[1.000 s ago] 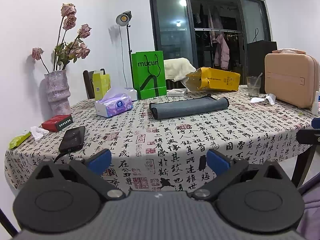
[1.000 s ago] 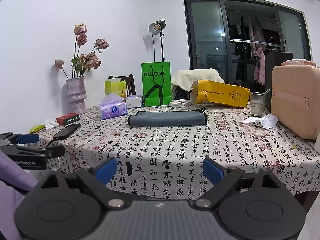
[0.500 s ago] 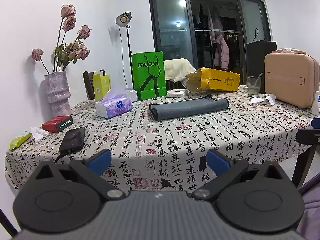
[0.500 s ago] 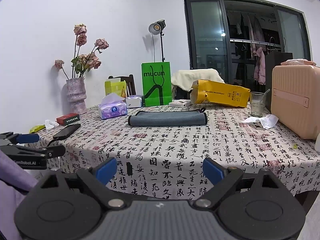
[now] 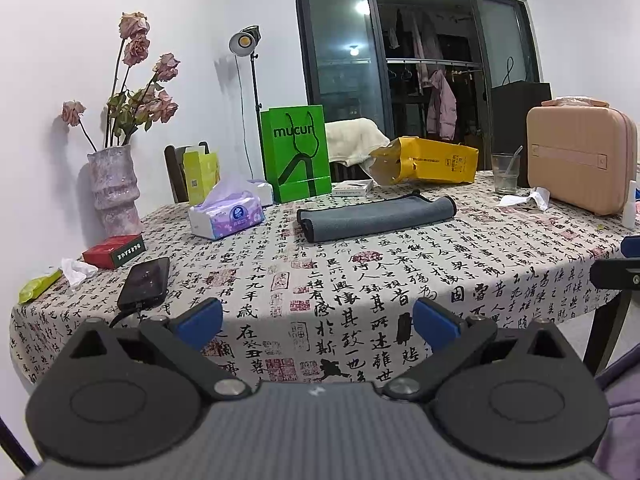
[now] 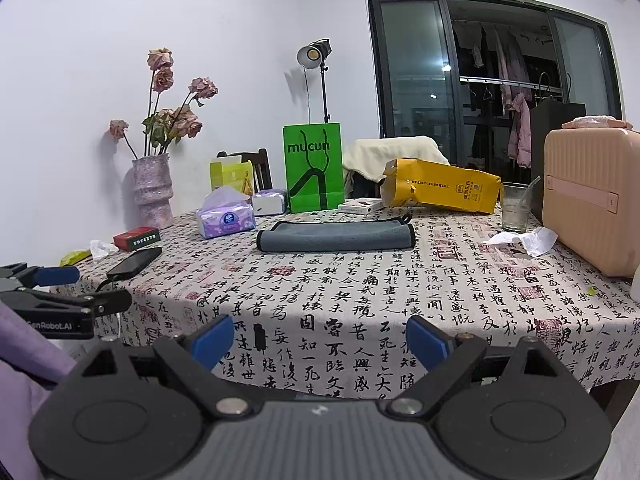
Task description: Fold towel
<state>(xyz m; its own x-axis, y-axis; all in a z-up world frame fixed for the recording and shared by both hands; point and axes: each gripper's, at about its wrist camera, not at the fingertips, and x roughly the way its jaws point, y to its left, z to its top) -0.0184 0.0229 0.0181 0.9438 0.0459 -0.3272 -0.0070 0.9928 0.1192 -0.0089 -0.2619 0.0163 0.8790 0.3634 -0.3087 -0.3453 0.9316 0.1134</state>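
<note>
Grey towel (image 5: 376,218) lies folded between tissue pack (image 5: 226,216) and glass (image 5: 505,174); both grippers' fingers spread wide, empty.

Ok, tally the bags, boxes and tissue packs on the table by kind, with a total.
Bags: 2, green bag, yellow bag
Boxes: 4, red box, yellow-green box, white box, white box
Tissue packs: 1, purple tissue pack
Total: 7

Left claw (image 5: 318,322) spread wide, empty, off the near edge of the surface (image 5: 400,280). Grey towel (image 5: 376,218) lies folded mid-surface, well apart.
</note>
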